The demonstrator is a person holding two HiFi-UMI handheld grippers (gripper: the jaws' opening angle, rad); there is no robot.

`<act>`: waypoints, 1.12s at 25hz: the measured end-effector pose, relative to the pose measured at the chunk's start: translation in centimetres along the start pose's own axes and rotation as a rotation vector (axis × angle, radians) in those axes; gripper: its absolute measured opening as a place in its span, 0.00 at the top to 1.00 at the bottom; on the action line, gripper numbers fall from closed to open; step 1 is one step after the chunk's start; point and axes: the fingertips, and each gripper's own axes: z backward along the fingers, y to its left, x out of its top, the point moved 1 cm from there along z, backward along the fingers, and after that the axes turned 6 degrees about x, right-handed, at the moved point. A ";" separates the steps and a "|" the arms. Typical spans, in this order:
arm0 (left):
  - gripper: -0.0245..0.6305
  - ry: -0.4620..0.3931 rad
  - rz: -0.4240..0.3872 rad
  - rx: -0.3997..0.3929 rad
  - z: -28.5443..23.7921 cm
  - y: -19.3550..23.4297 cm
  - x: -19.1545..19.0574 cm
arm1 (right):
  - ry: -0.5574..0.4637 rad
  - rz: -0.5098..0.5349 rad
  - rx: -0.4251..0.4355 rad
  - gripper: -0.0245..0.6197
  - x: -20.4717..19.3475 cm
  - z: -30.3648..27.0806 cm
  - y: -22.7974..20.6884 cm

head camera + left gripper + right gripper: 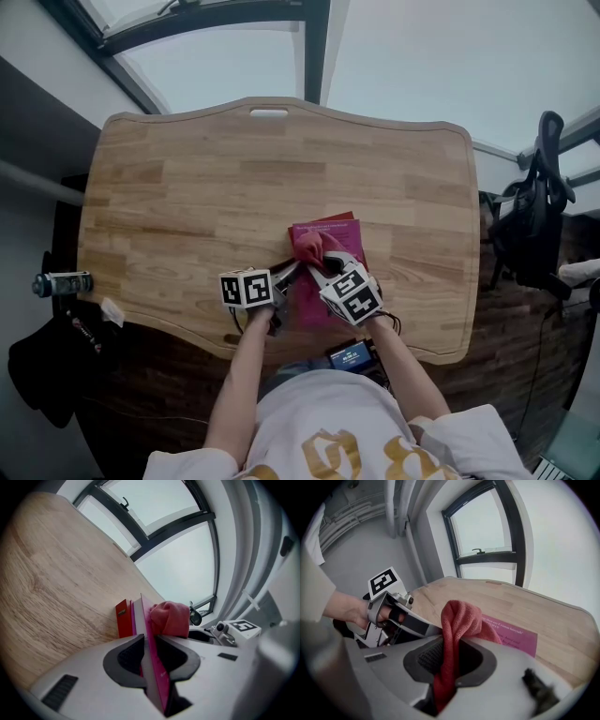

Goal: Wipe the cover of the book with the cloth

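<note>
On the desk (pixel 187 178), the left claw (pixel 149 663) grips the book (pixel 512 637) by its near edge, the right claw (pixel 447 663) holding the cloth (pixel 460 615) on its cover just ahead.

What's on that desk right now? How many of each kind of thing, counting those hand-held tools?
Grippers: 2 (left gripper, right gripper)
Cloths: 1 (red cloth)
Books: 1 (pink book; the red edge beside it may be a second, cannot tell)
Total: 4
</note>
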 end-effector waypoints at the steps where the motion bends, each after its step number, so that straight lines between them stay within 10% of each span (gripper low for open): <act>1: 0.83 0.000 0.000 0.000 0.0 0.0 0.0 | -0.001 -0.002 0.000 0.85 -0.1 0.1 0.1; 28: 0.82 -0.009 0.002 -0.018 0.0 0.1 0.0 | -0.014 -0.041 -0.016 0.85 -1.6 0.9 1.7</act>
